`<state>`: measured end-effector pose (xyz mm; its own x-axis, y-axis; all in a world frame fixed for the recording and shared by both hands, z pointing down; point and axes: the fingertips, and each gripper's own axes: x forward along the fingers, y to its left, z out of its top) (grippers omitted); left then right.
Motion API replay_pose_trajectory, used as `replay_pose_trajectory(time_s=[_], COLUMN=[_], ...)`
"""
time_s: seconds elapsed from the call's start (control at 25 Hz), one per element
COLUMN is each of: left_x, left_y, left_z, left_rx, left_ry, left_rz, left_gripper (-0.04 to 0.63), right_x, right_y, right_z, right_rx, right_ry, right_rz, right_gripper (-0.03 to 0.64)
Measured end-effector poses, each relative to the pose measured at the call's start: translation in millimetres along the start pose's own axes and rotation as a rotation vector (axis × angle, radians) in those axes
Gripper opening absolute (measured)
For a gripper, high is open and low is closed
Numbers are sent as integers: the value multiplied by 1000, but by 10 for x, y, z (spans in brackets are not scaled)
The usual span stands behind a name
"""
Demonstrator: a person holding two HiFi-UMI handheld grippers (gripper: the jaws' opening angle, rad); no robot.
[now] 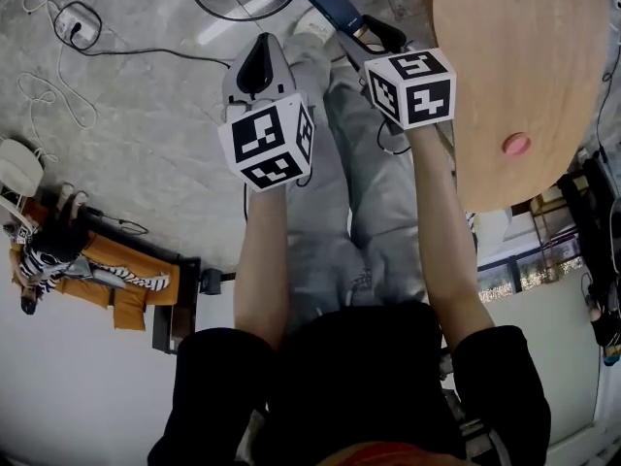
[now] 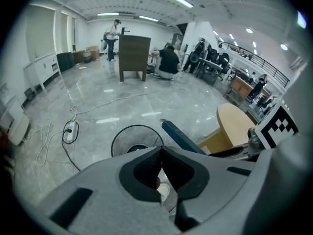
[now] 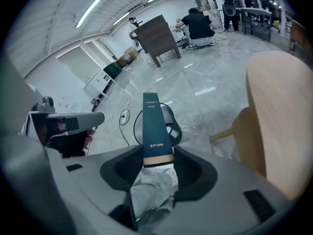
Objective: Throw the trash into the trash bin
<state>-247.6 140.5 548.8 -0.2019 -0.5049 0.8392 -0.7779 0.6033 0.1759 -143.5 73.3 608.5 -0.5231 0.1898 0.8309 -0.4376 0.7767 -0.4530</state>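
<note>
Both bare forearms [image 1: 262, 250] stretch forward side by side, tilting the tools steeply down. The right tool [image 3: 157, 155] is clamped on a long, flat, dark blue carton [image 3: 155, 126] that juts past its tips, while the left tool [image 2: 161, 153] beside it has its ribbed black jaws pressed together on nothing. The round black wire trash bin [image 2: 135, 147] stands just ahead of both tools, and a smooth round wooden table [image 1: 524, 66] lies to the right tool's right.

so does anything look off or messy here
Loose cables and a power strip sprawl over the floor near the bin, which looks like a trip risk. Nothing looks spilled or broken.
</note>
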Motion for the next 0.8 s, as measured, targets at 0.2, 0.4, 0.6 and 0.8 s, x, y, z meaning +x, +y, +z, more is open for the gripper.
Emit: replay_pose_trajectory(time_s=[0.2, 0.4, 0.6, 0.8], left_x=[102, 203, 360, 388], left_y=[401, 652, 889, 1050], left_z=[-170, -395, -664, -811], left_rx=[-110, -224, -271, -291], left_ry=[14, 24, 45, 54], left_rz=[55, 101, 113, 132], left_gripper=[6, 6, 6, 6], right_x=[441, 845, 1299, 1523], right_y=[73, 59, 75, 110], right_z=[28, -5, -49, -64], right_rx=[-9, -30, -32, -30], right_ry=[59, 134, 176, 172], right_rz=[33, 34, 18, -2], right_gripper=[190, 190, 190, 190])
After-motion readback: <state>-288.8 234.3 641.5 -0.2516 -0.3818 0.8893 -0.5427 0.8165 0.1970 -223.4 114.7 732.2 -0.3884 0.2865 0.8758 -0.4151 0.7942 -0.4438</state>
